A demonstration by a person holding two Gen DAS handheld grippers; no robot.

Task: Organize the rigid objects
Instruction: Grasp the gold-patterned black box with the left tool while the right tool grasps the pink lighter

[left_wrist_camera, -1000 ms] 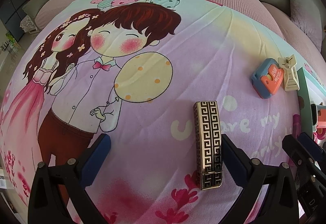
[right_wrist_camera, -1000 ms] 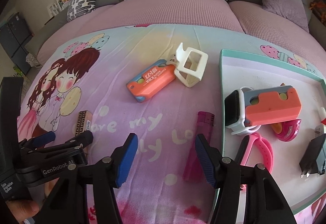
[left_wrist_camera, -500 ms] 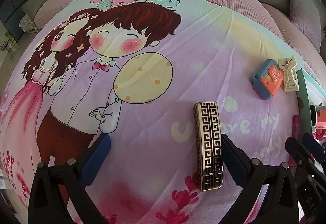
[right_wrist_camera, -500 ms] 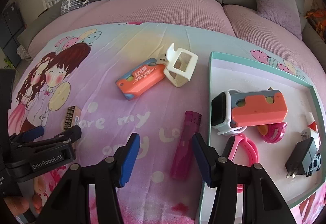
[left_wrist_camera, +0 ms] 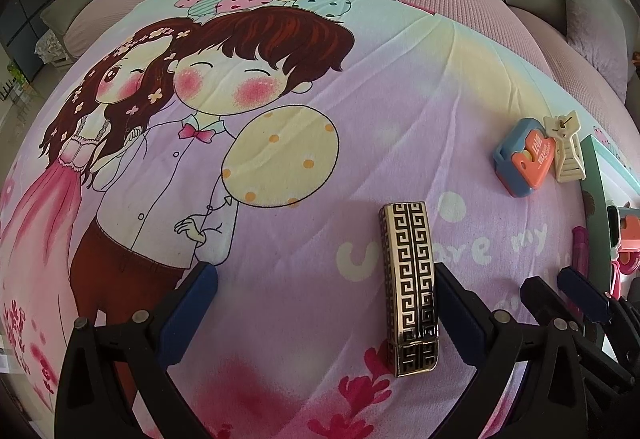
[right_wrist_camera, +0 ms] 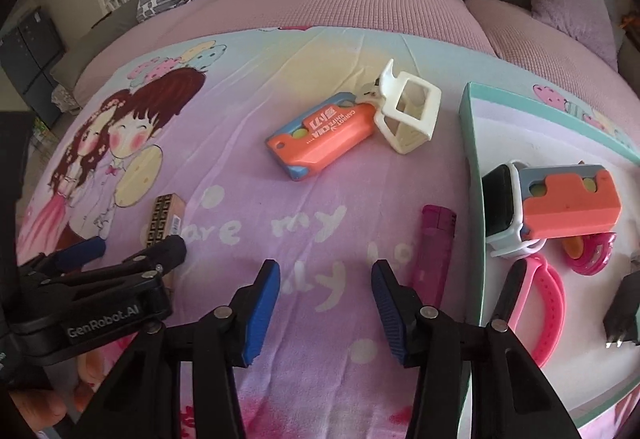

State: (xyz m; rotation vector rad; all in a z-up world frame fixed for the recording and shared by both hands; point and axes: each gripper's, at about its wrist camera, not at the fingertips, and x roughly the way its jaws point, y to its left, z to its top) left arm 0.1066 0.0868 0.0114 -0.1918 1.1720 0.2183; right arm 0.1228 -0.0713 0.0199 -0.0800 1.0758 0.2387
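Left gripper (left_wrist_camera: pixel 326 303) at 6 o'clock of its own view, jaws wide apart, nothing clamped. The gold patterned lighter (left_wrist_camera: pixel 410 287) lies flat on the cartoon blanket (left_wrist_camera: pixel 280 59) between the pads, hard against the right pad and far from the left one. Likely lined up for a pinch across its narrow sides; needs centring first, or the closing jaw may shove it sideways.

Right-wrist view, left to right: left gripper at 8 o'clock over the lighter. Right gripper (right_wrist_camera: pixel 326 309) at 6 o'clock, jaws have just been closing, still apart, only bare blanket between them. The pink lighter (right_wrist_camera: pixel 434 253) lies just outside the right pad, at about 4 o'clock, beside the tray (right_wrist_camera: pixel 474 207) edge. Looks like the next pick, but the jaws sit off to its left.

At 12 o'clock the orange toy knife (right_wrist_camera: pixel 324 135) touches the white hair clip (right_wrist_camera: pixel 408 117), both loose on the blanket, not yet sorted.

At 3 o'clock the tray already holds a watch (right_wrist_camera: pixel 500 199), a second orange toy knife (right_wrist_camera: pixel 572 205), a pink band (right_wrist_camera: pixel 546 303) and a black plug (right_wrist_camera: pixel 624 315), so it's judged the collecting spot.
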